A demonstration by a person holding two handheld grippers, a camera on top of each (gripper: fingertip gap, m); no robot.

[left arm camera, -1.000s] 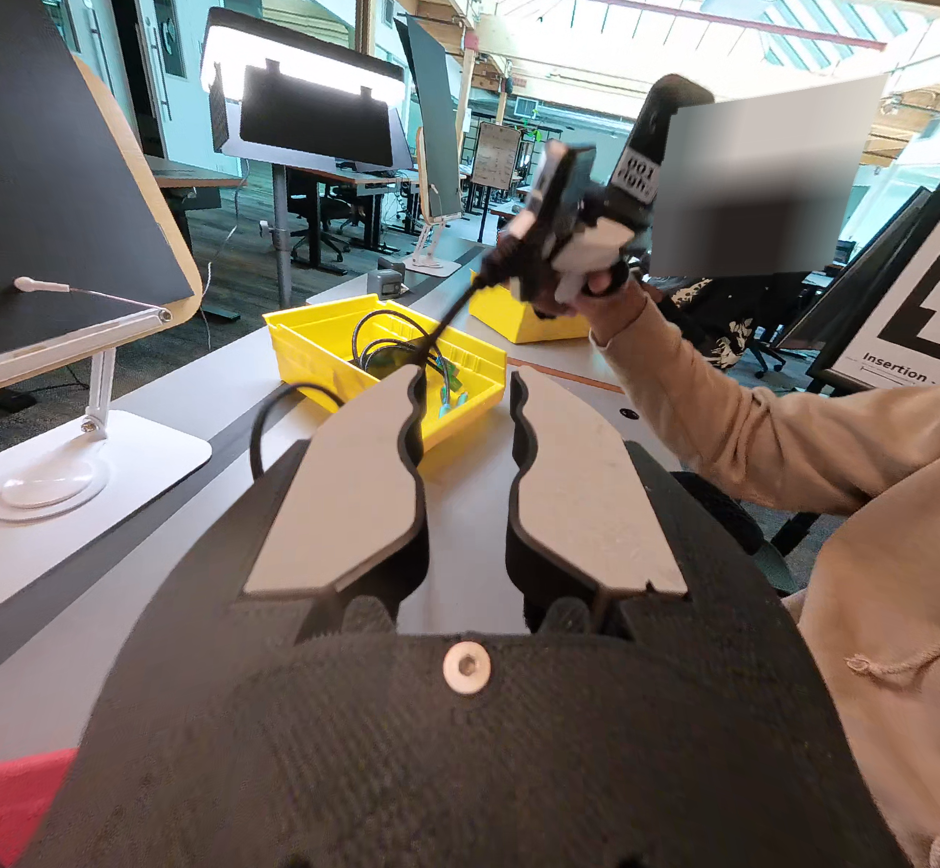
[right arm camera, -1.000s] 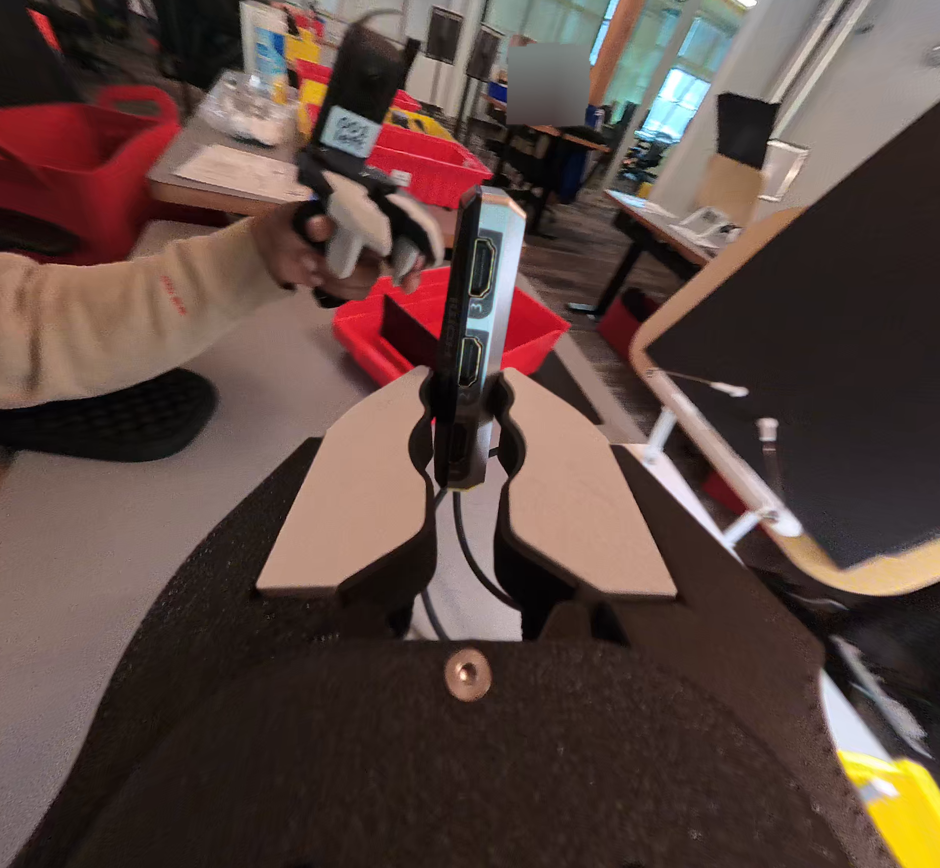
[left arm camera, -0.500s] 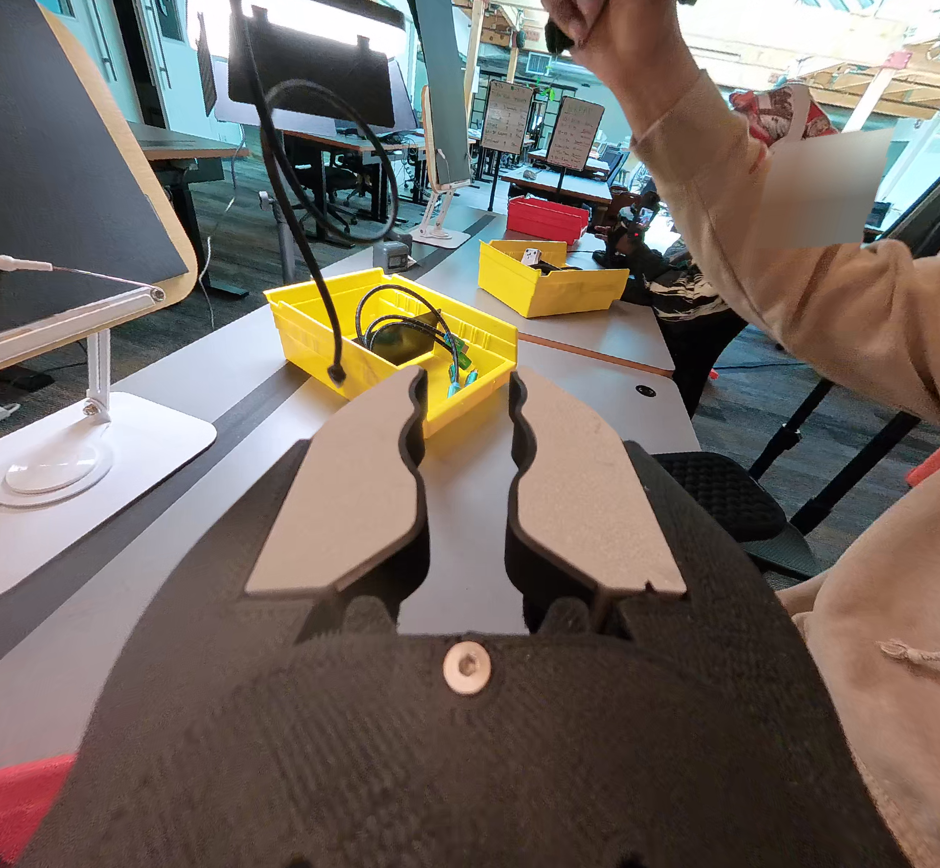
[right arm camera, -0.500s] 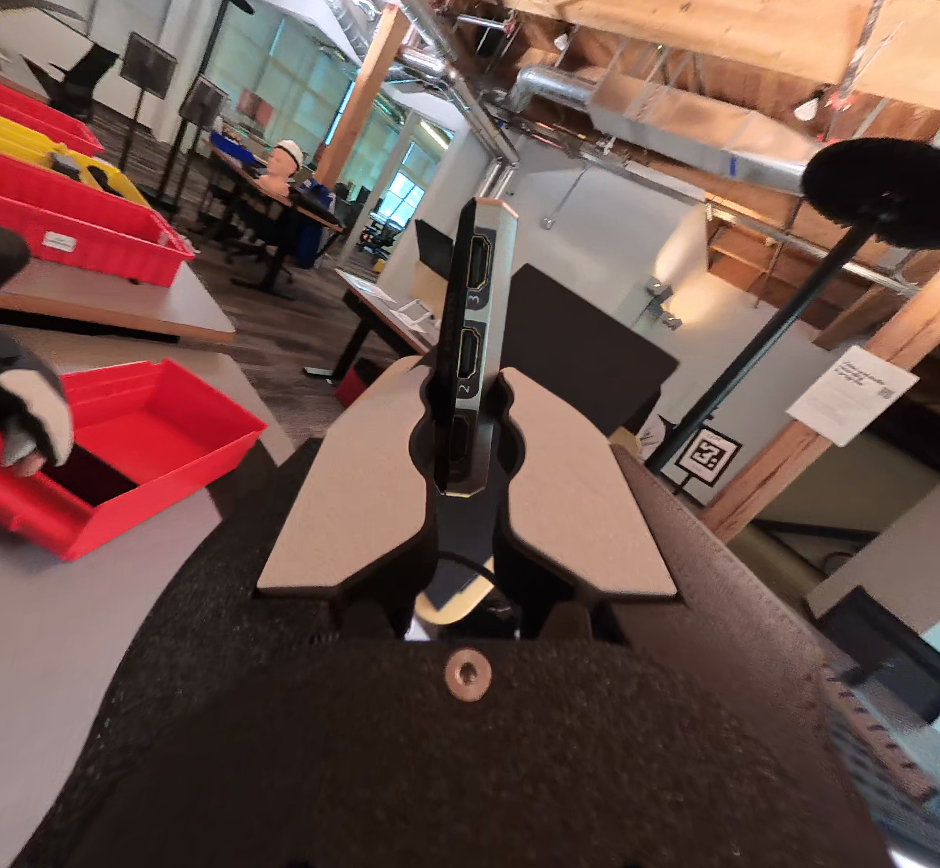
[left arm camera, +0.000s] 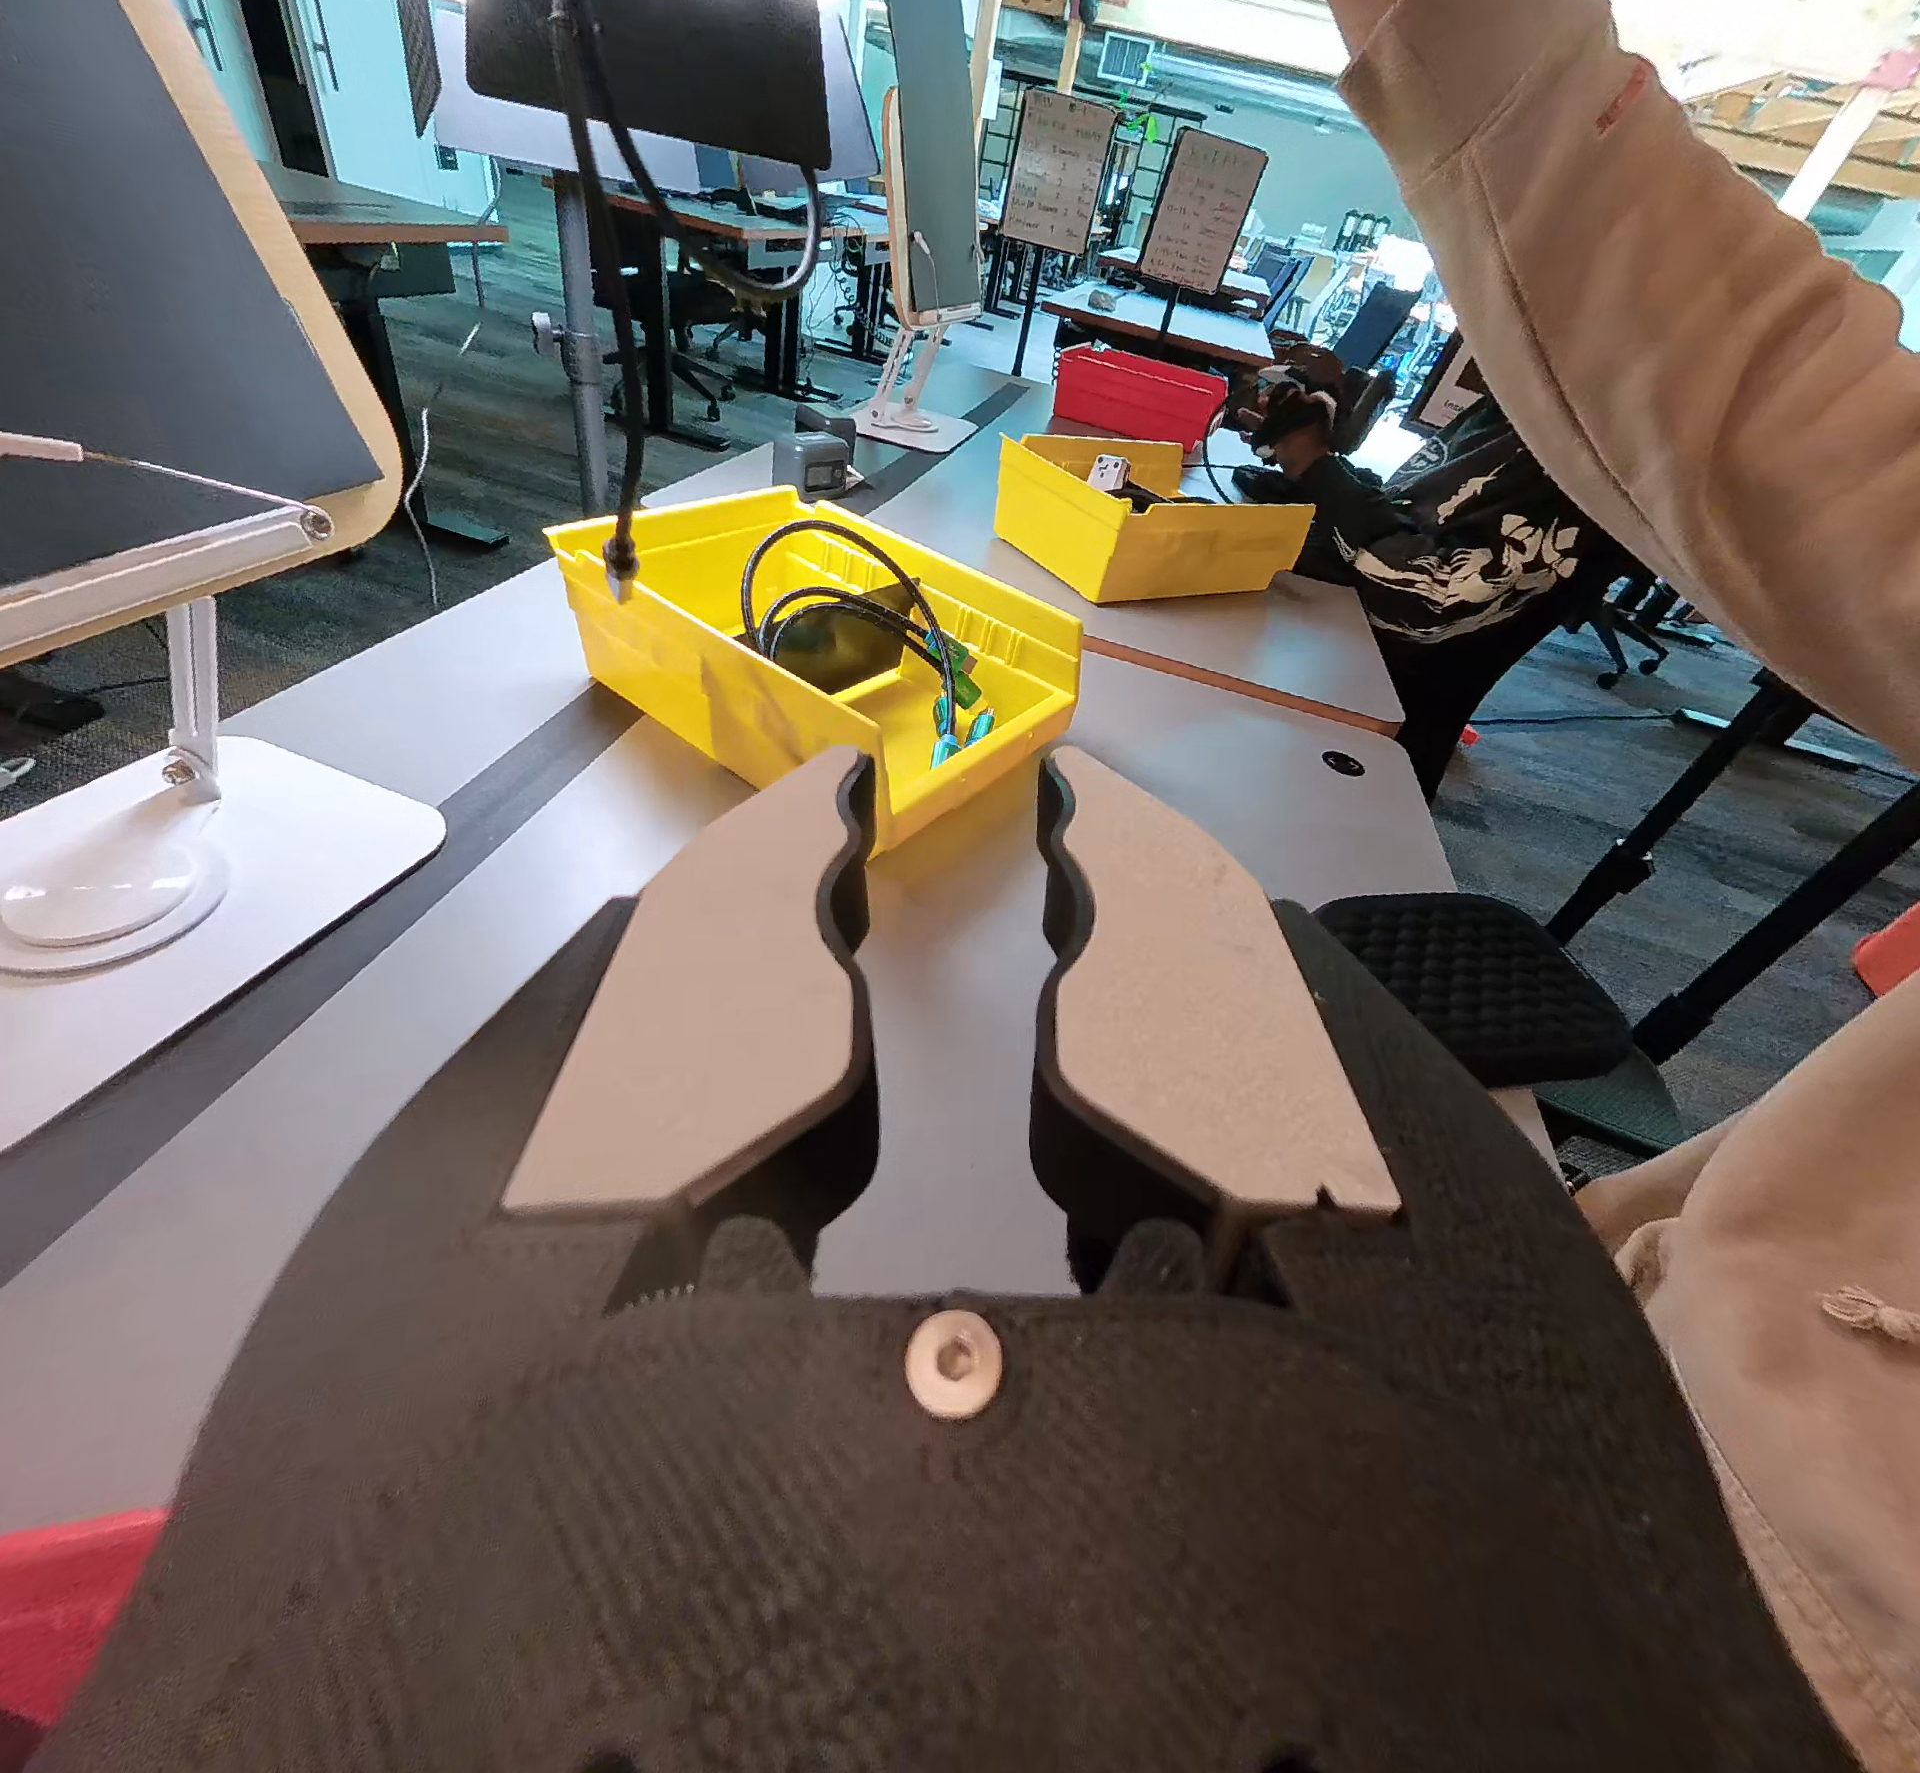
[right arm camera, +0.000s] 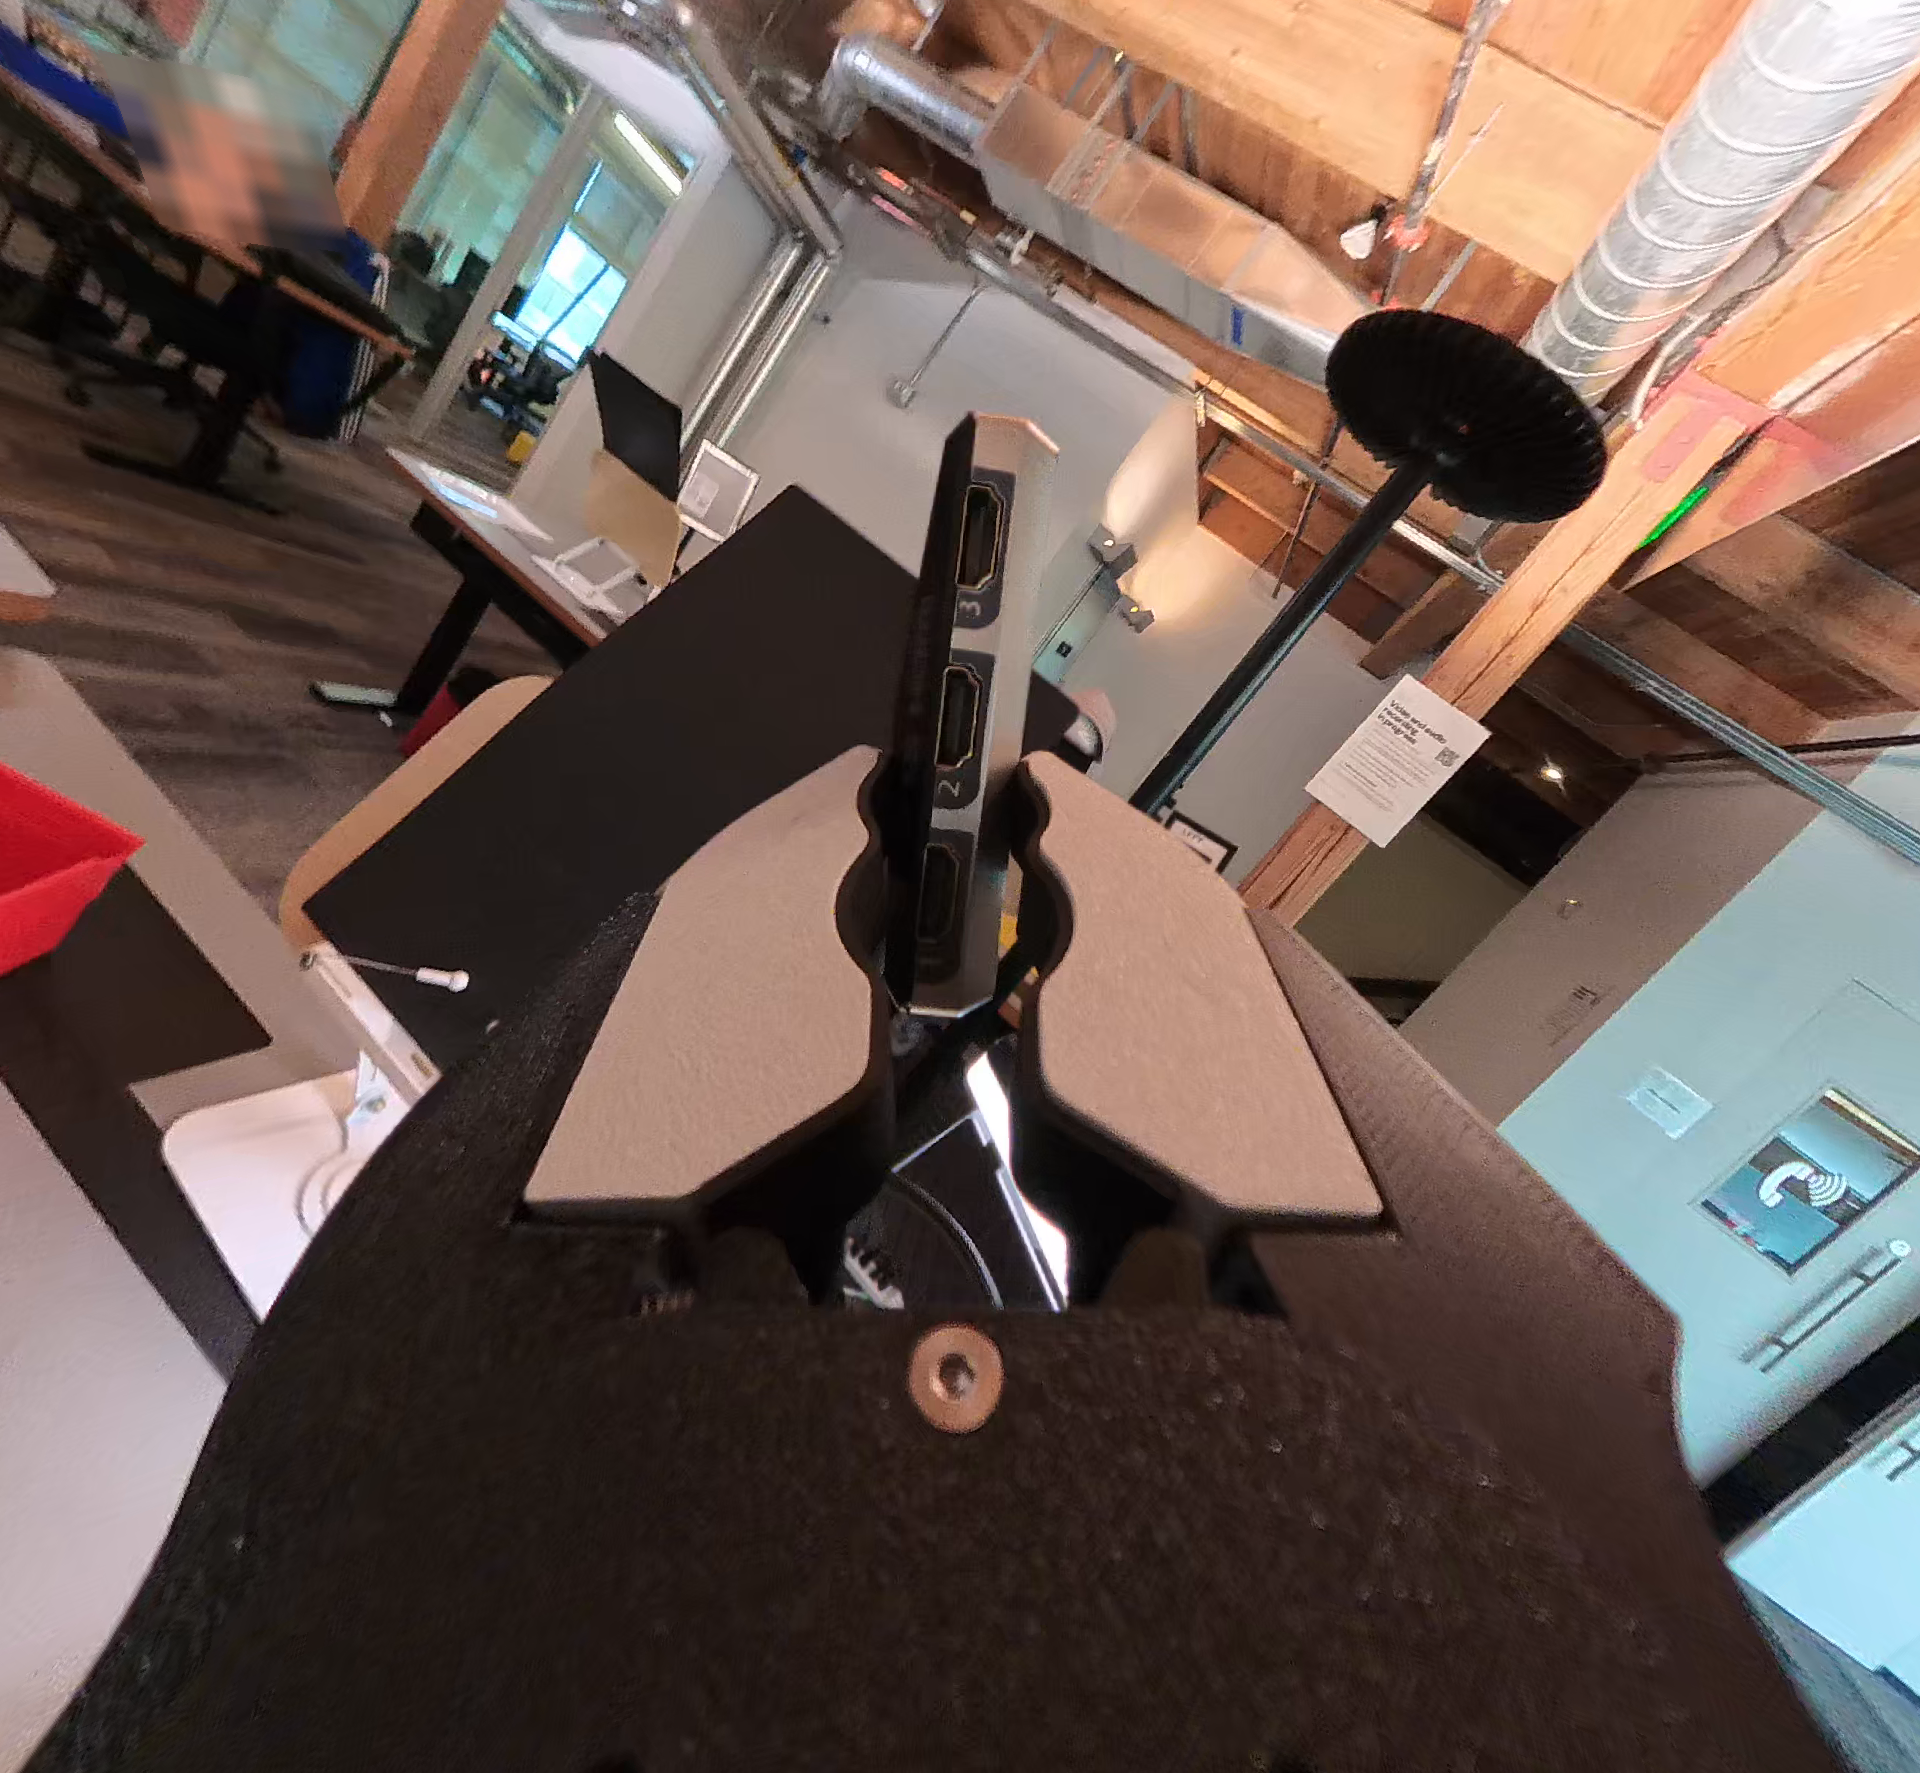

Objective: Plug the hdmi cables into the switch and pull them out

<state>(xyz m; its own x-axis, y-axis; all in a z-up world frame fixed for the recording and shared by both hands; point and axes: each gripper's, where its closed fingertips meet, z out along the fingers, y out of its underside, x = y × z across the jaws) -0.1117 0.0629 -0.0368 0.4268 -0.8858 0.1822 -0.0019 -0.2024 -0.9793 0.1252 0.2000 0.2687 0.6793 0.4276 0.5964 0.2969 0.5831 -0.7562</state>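
Overhead, switch (right arm camera: 961, 715) clamped, cable (left arm camera: 592, 196) dangling before bin (left arm camera: 727, 684)

Glossy yellow plastic bin (left arm camera: 727, 674), smooth matt grey worktop (left arm camera: 1195, 788), left tool (left arm camera: 951, 793) with grainy matt grey pads on rough black textured body, brushed metal switch (right arm camera: 961, 684), soft beige cloth sleeve (left arm camera: 1621, 289), bare wood ceiling beams (right arm camera: 1247, 9)

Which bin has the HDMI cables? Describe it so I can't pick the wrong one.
On the grey table, just beyond the open left gripper, sits the nearer yellow bin. Unlike the farther yellow bin, it holds coiled black cables with teal plugs.
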